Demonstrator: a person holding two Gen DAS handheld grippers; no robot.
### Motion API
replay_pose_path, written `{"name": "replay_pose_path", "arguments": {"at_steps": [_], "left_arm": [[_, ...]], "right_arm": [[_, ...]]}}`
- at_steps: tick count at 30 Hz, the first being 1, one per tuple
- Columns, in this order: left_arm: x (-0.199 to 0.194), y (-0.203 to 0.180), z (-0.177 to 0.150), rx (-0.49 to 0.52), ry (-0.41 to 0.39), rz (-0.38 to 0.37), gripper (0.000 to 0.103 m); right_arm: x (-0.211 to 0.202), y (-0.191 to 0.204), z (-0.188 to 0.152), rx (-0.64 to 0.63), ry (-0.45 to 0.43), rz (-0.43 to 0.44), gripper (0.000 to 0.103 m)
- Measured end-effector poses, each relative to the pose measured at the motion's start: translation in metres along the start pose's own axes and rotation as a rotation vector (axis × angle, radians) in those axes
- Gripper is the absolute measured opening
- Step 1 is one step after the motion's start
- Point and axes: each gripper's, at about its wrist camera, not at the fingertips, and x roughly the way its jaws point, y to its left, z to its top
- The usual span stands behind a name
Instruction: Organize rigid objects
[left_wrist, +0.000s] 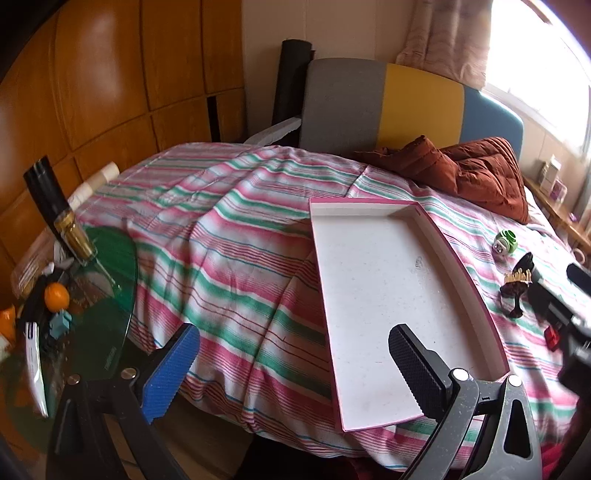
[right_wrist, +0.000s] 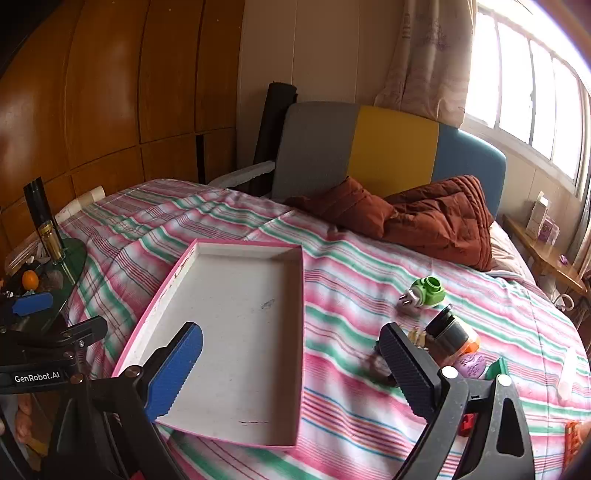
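A shallow white tray with a pink rim (left_wrist: 399, 291) (right_wrist: 236, 332) lies empty on the striped bed. To its right lie a green-and-white plug gadget (right_wrist: 424, 293) (left_wrist: 504, 243), a dark cylinder with an orange end (right_wrist: 452, 334), a small dark ornate piece (left_wrist: 517, 286), and purple, green and red bits partly hidden behind my right gripper's black finger. My left gripper (left_wrist: 291, 373) hangs open over the bed's near edge, its black finger above the tray's corner. My right gripper (right_wrist: 291, 373) is open above the tray's near end, holding nothing.
A rust-red quilted jacket (right_wrist: 424, 218) lies by the grey, yellow and blue headboard (right_wrist: 391, 155). A green glass side table (left_wrist: 99, 295) at left carries a tall dark bottle (left_wrist: 55, 210), an orange and clutter. Wooden wardrobe panels stand behind it; a shelf runs under the window at right.
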Motion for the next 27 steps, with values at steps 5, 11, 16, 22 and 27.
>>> {"name": "replay_pose_path", "arguments": {"at_steps": [5,11,16,22,27], "left_arm": [[0.001,-0.006,0.0,0.028,0.003,-0.042,0.103],[0.0,-0.02,0.003,0.078,-0.004,-0.118,0.103],[-0.001,-0.041,0.014,0.155,-0.005,-0.182,0.103],[0.003,-0.082,0.028,0.197,0.036,-0.324,0.102],[0.017,-0.137,0.036,0.295,0.117,-0.429,0.1]], "right_arm": [[-0.003,-0.027,0.003,0.037,0.002,-0.011,0.098],[-0.01,-0.09,0.007,0.128,0.0,-0.061,0.098],[-0.016,-0.167,0.001,0.242,-0.009,-0.143,0.098],[-0.011,-0.247,-0.035,0.428,0.03,-0.231,0.099],[-0.014,-0.278,-0.046,0.615,0.03,-0.182,0.099]]}}
